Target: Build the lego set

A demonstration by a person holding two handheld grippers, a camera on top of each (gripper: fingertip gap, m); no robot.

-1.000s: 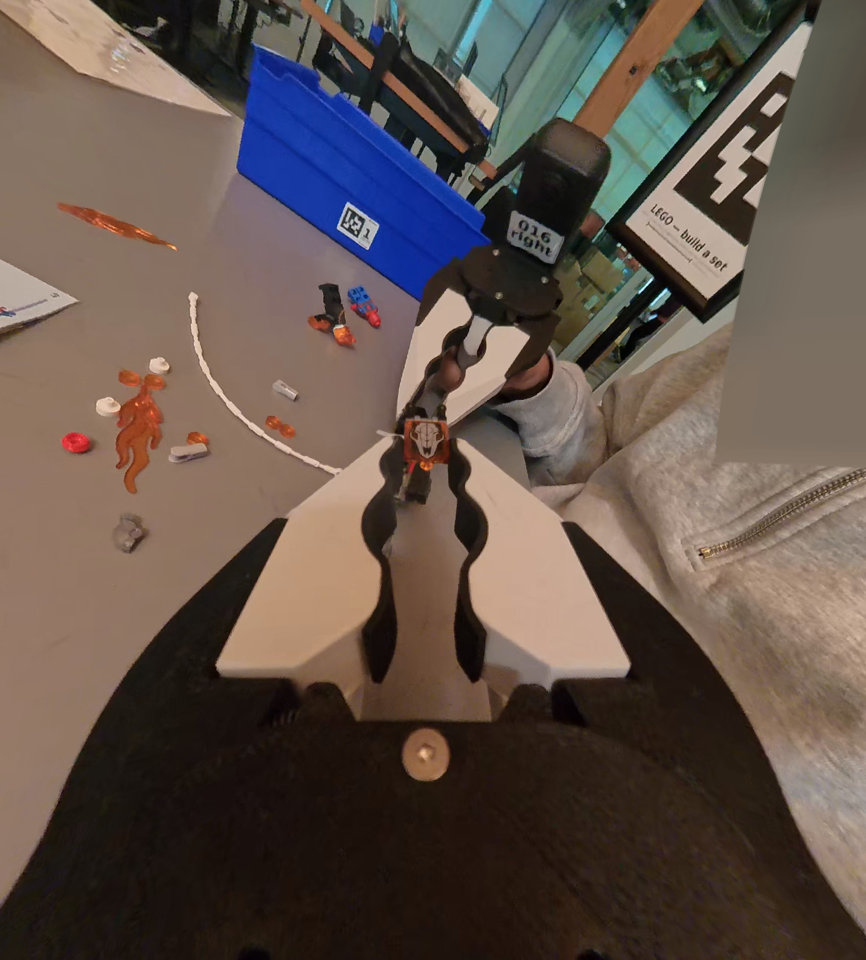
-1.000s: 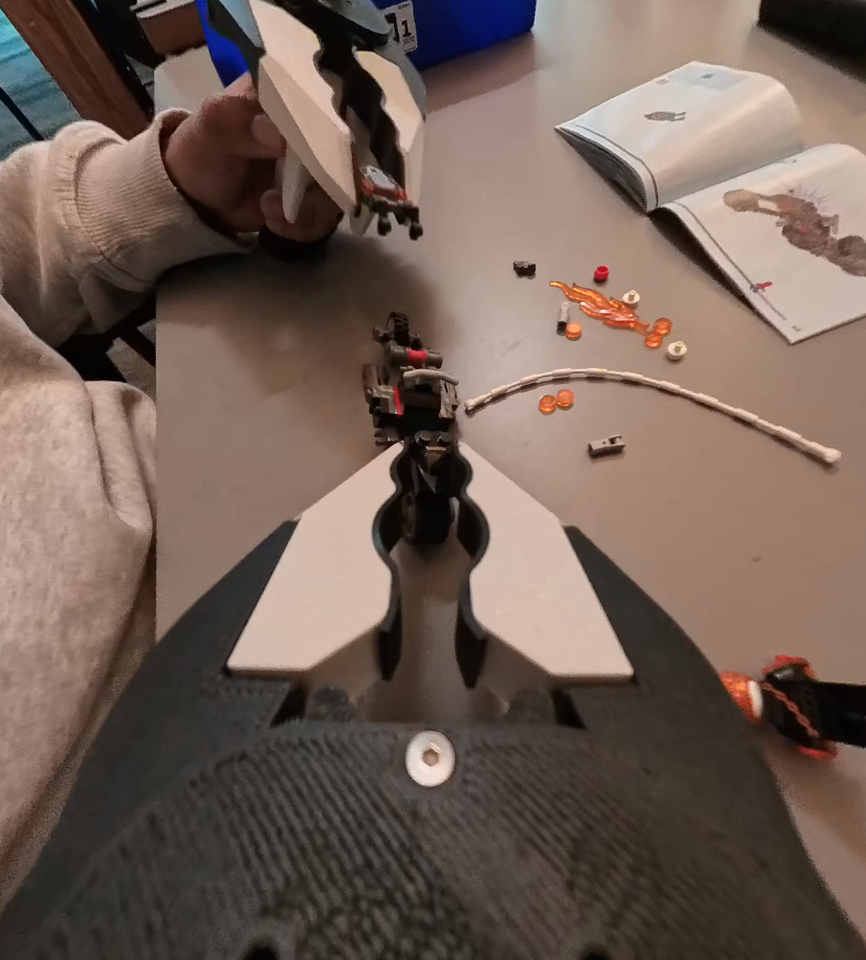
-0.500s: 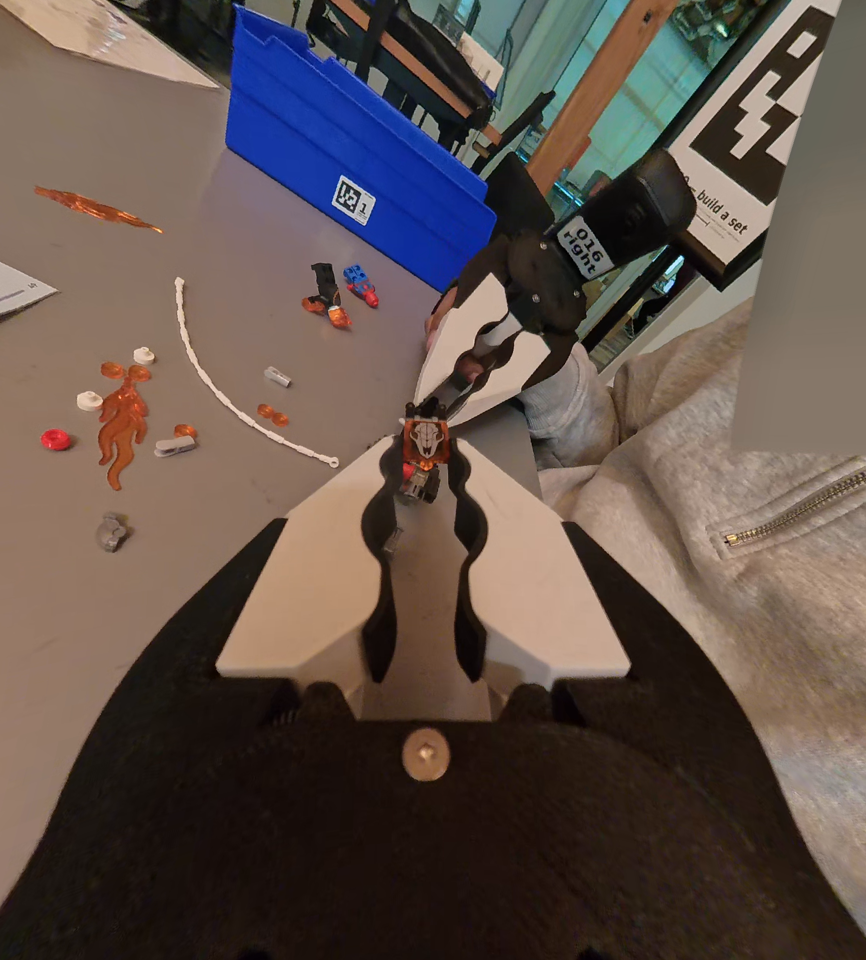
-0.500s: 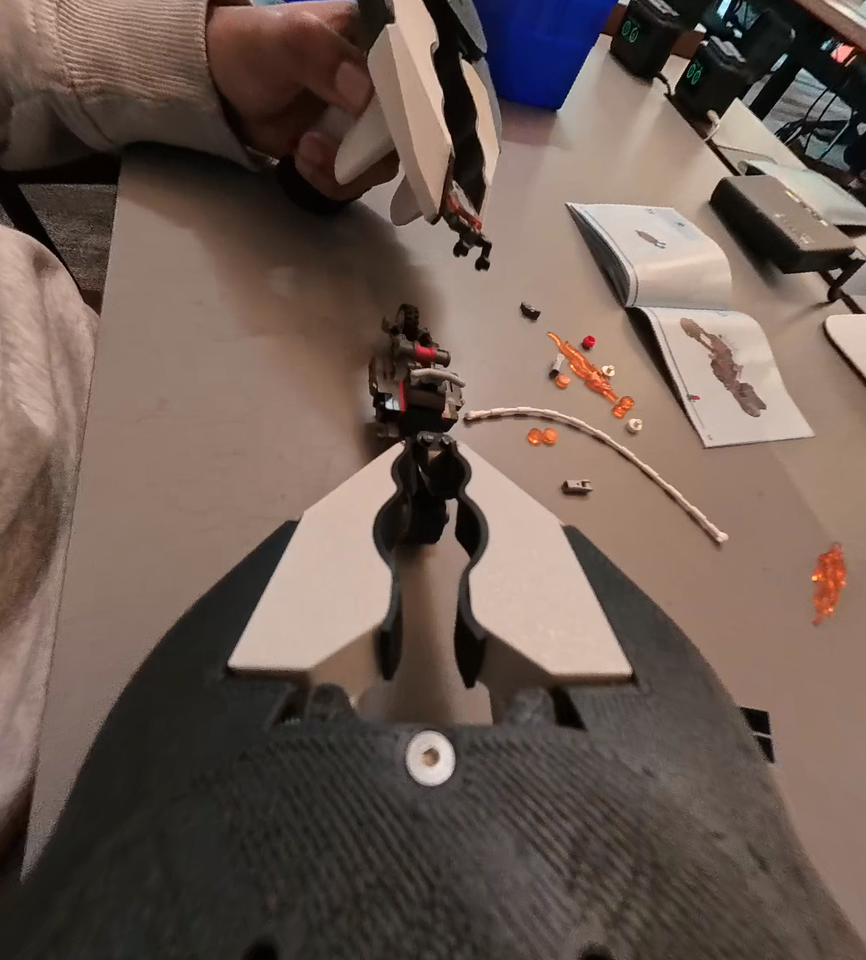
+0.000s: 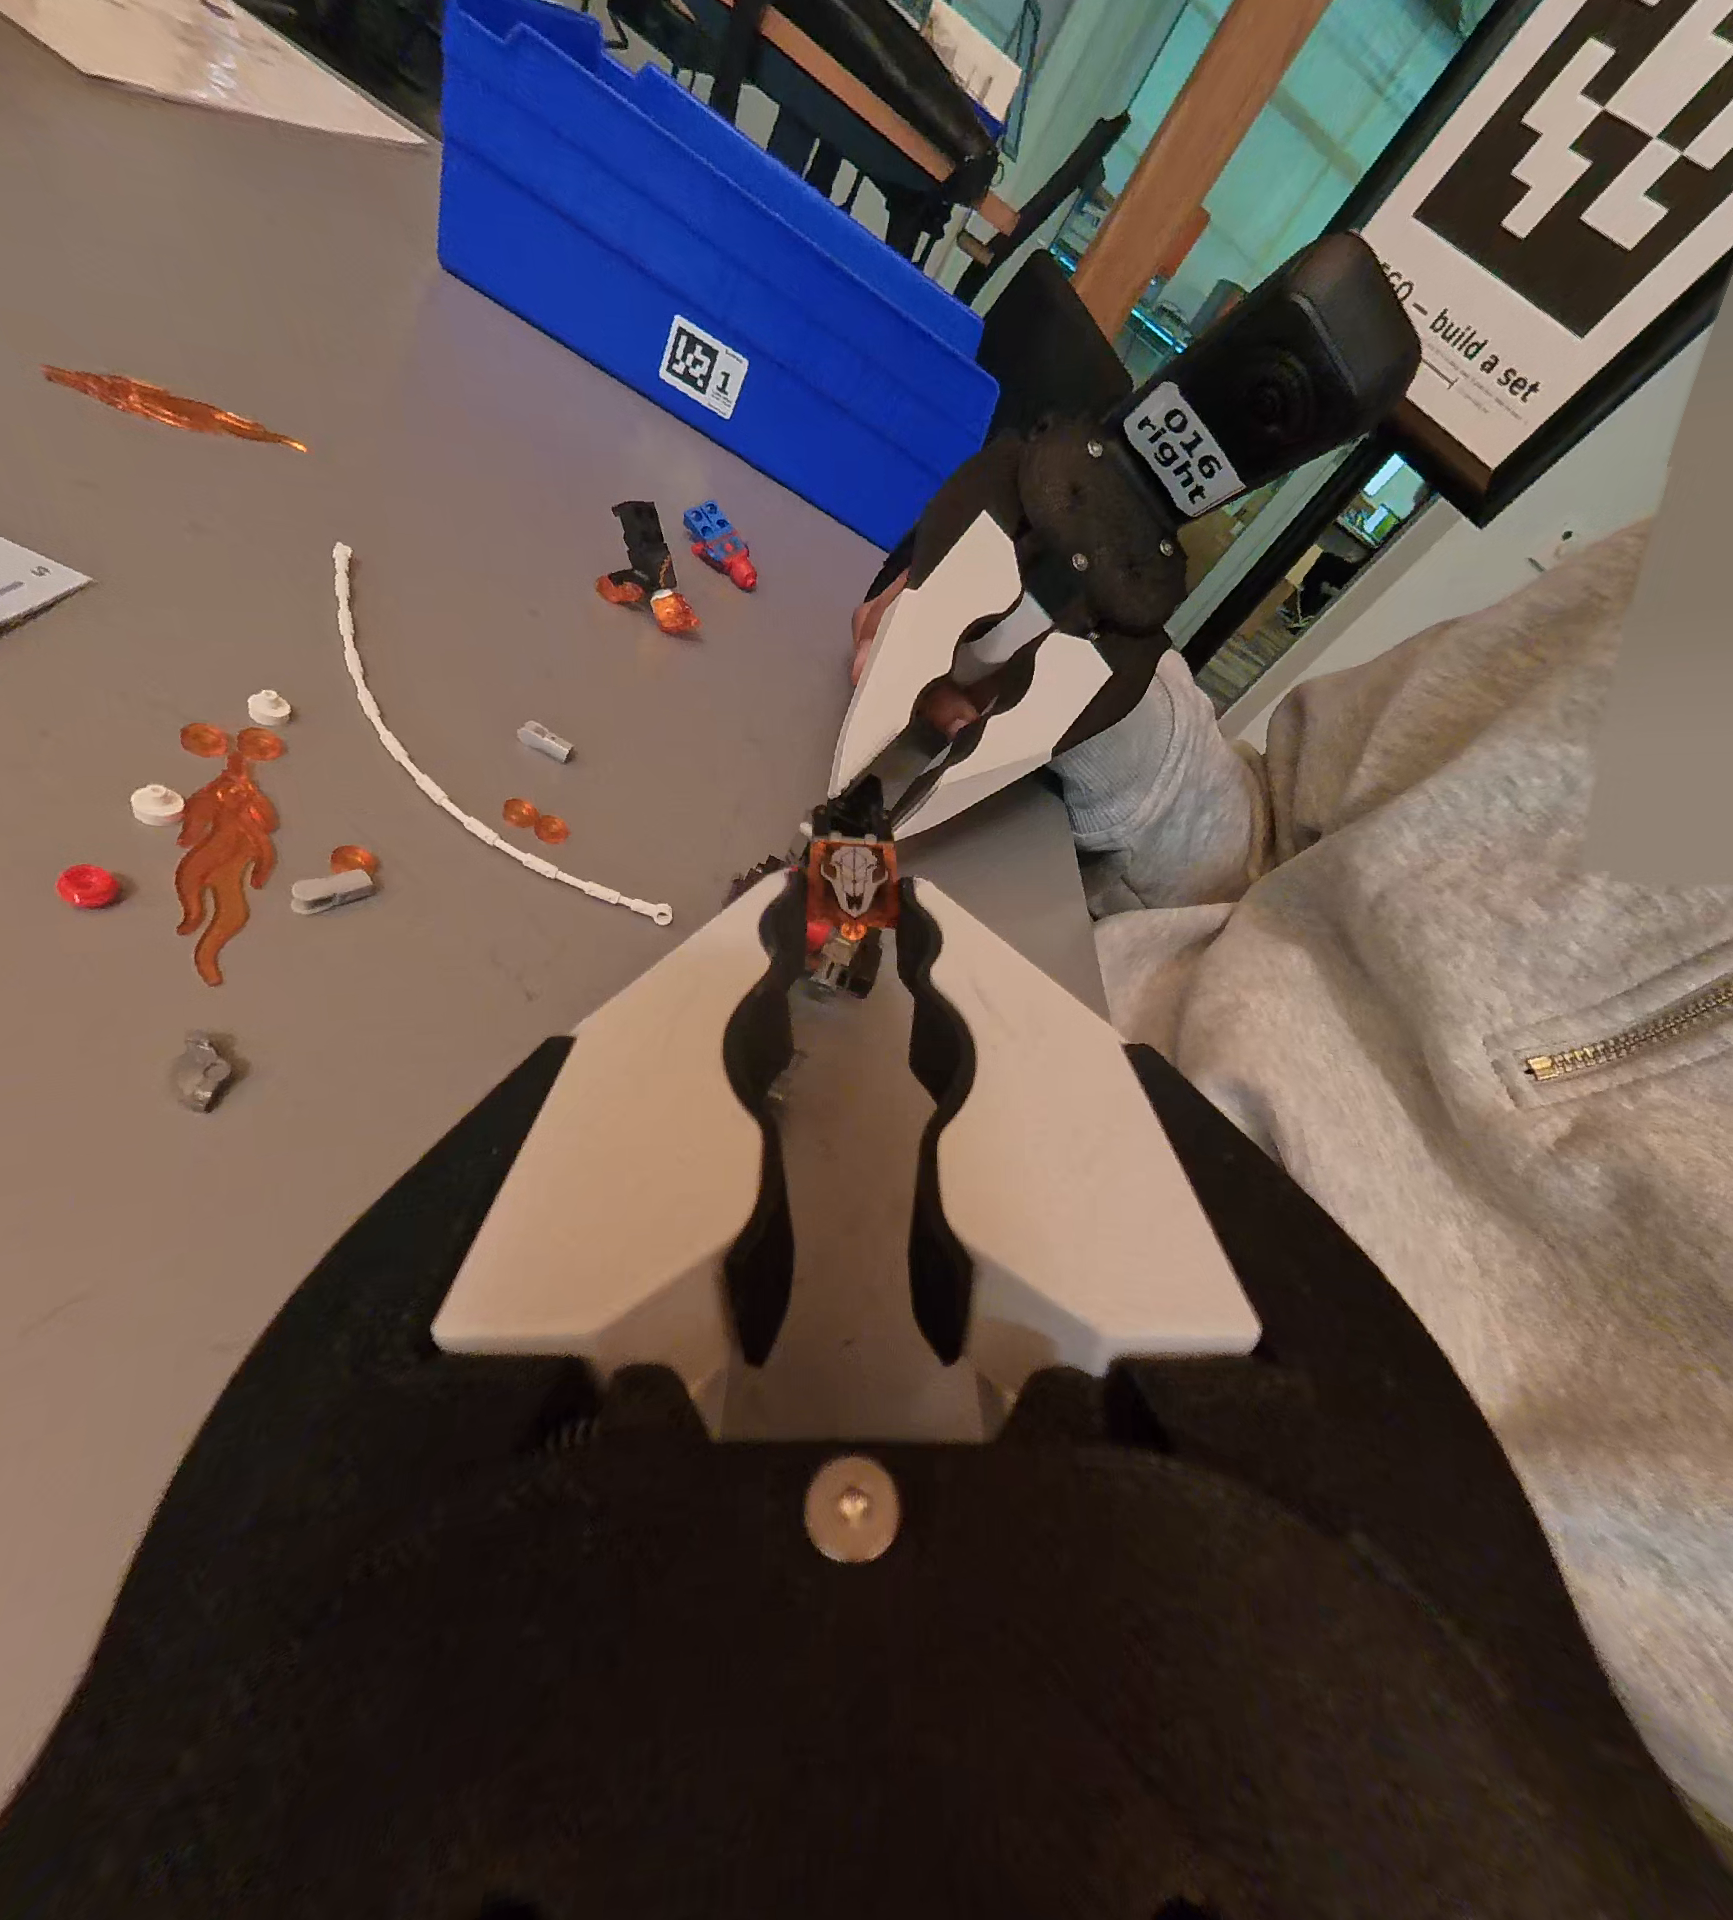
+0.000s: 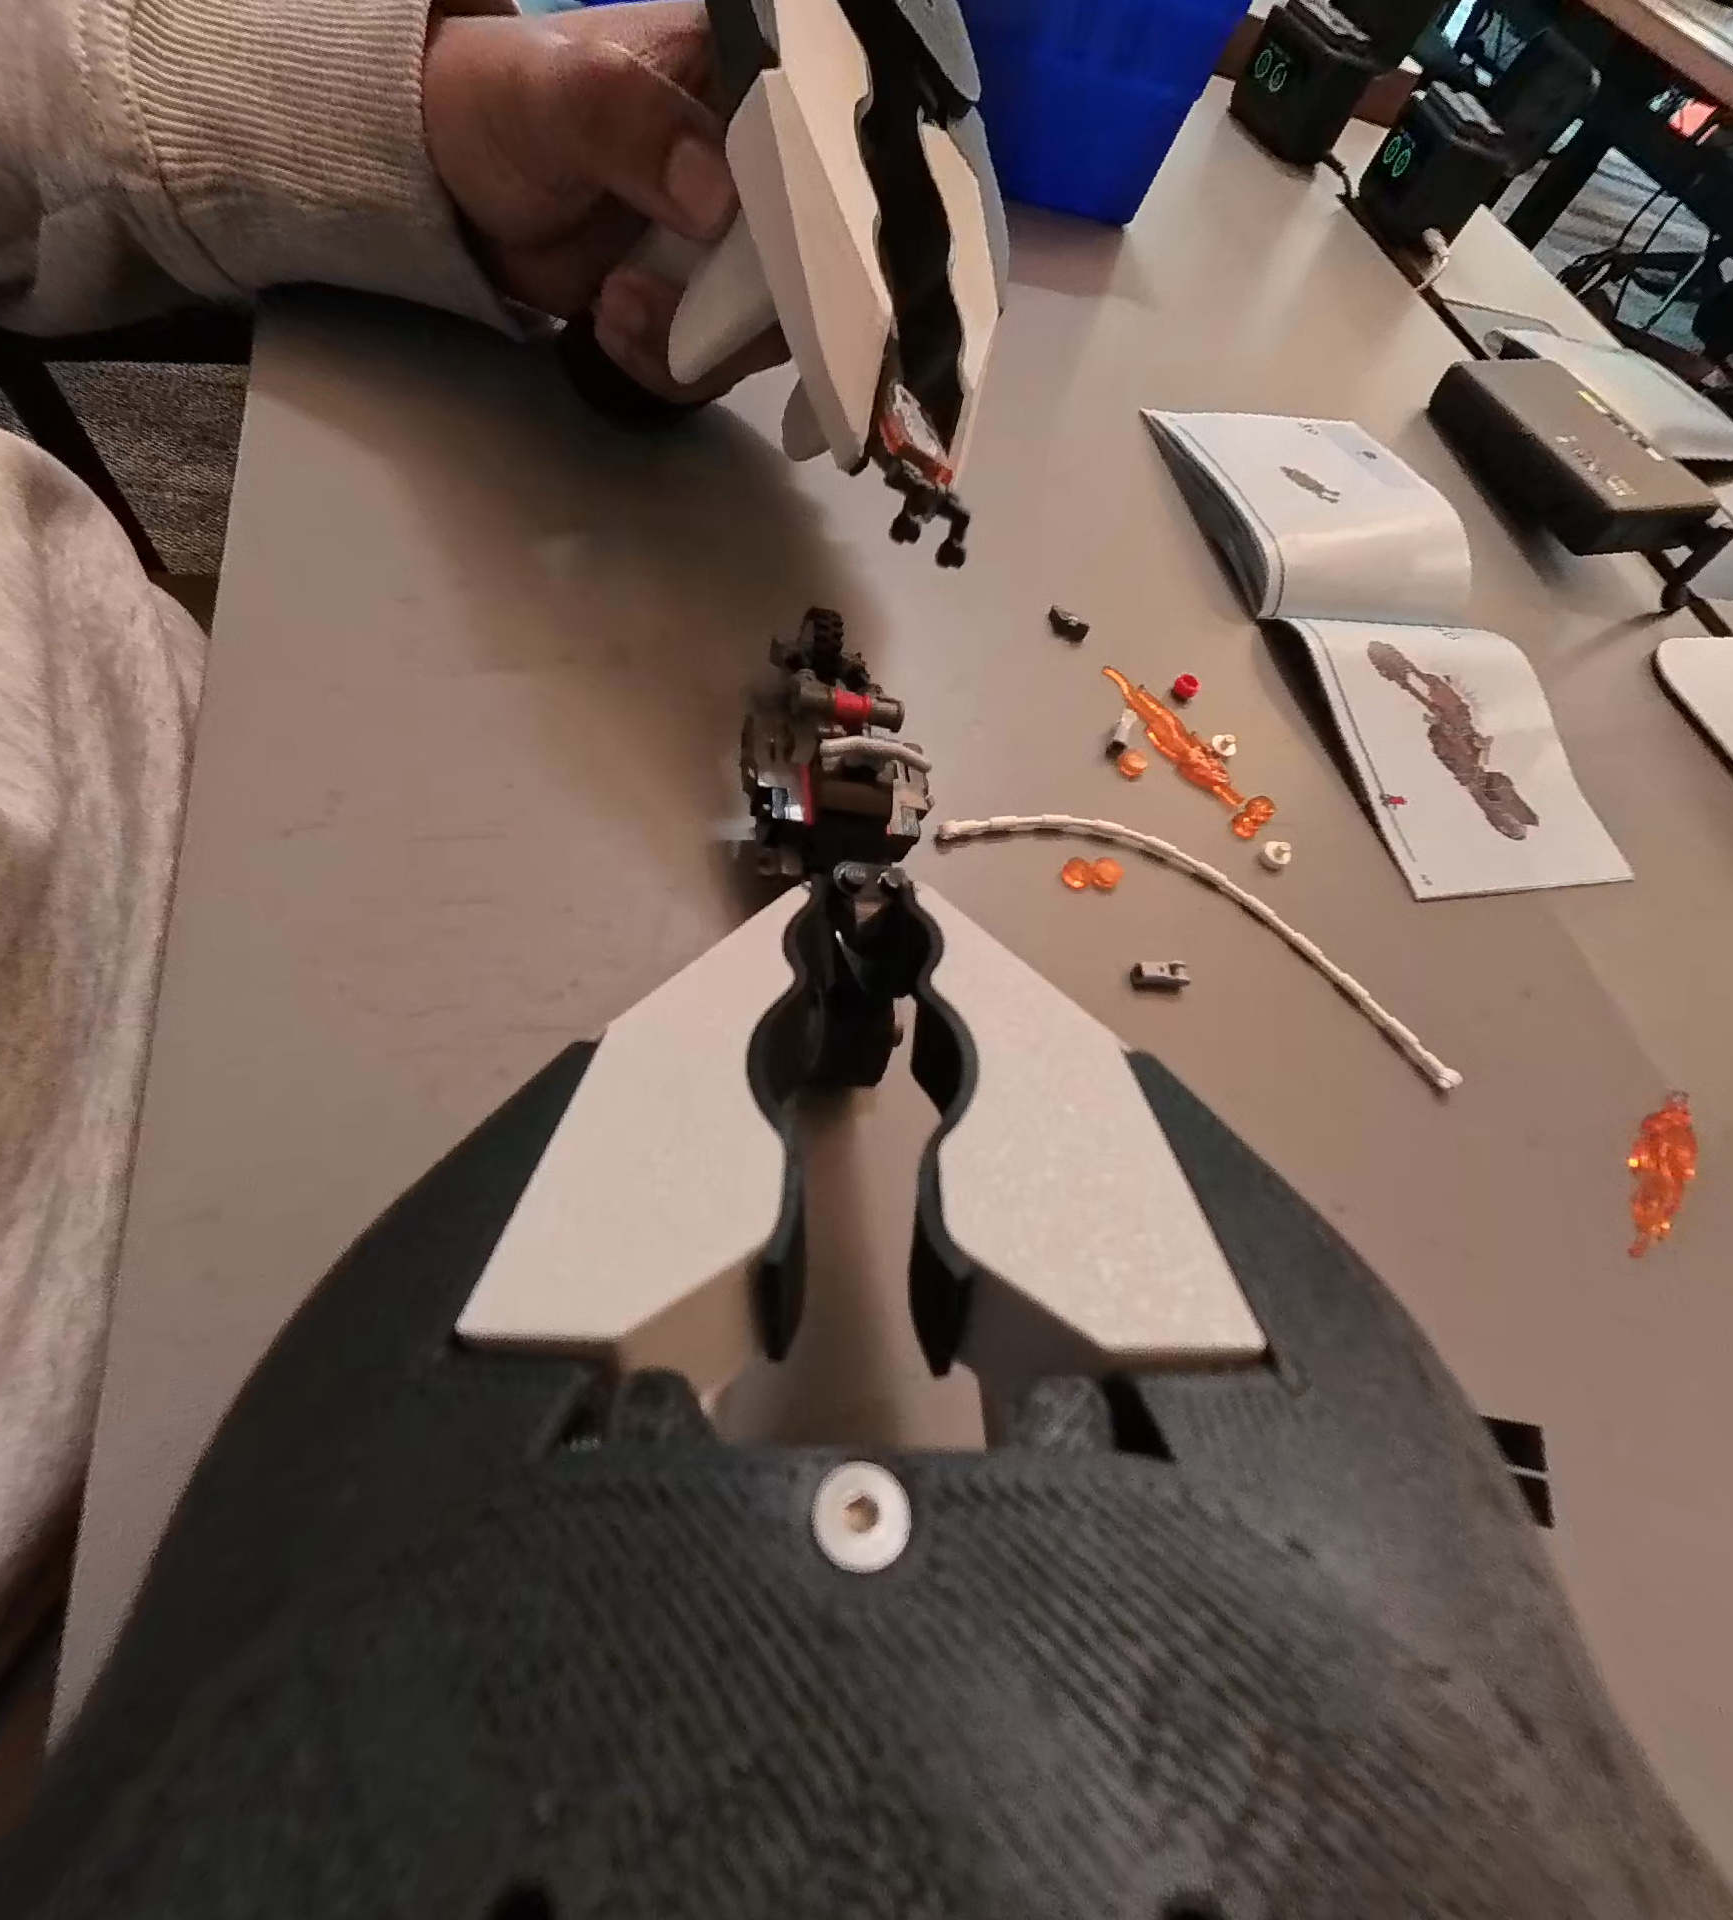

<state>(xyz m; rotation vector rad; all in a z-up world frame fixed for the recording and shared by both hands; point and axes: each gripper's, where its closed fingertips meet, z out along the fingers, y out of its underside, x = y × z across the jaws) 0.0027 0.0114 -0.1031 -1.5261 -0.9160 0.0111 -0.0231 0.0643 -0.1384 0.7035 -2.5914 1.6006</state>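
Note:
My left gripper (image 5: 849,914) is shut on a small assembly with an orange skull tile (image 5: 849,881) and holds it above the grey table. It also shows in the right wrist view (image 6: 919,457), with the piece's black legs (image 6: 929,520) hanging below its tips. My right gripper (image 6: 862,904) is shut on a dark lego vehicle body (image 6: 831,758), gripping its near black end, with the body resting on the table. In the left wrist view the right gripper (image 5: 877,800) comes in from the upper right, tips close to the skull piece.
Loose parts lie on the table: a white chain (image 6: 1194,894), orange flame pieces (image 6: 1179,743), orange studs (image 6: 1090,873), a red stud (image 5: 88,886), grey bits (image 5: 205,1070). An open instruction booklet (image 6: 1392,644) lies right. A blue bin (image 5: 696,270) stands behind. A grey sleeve (image 6: 31,935) is at left. Left tips to right tips: about 8 cm.
The right gripper, still holding the vehicle body, has swung and tilted so its view looks farther across the table. The left gripper with the skull piece has come closer above the body.

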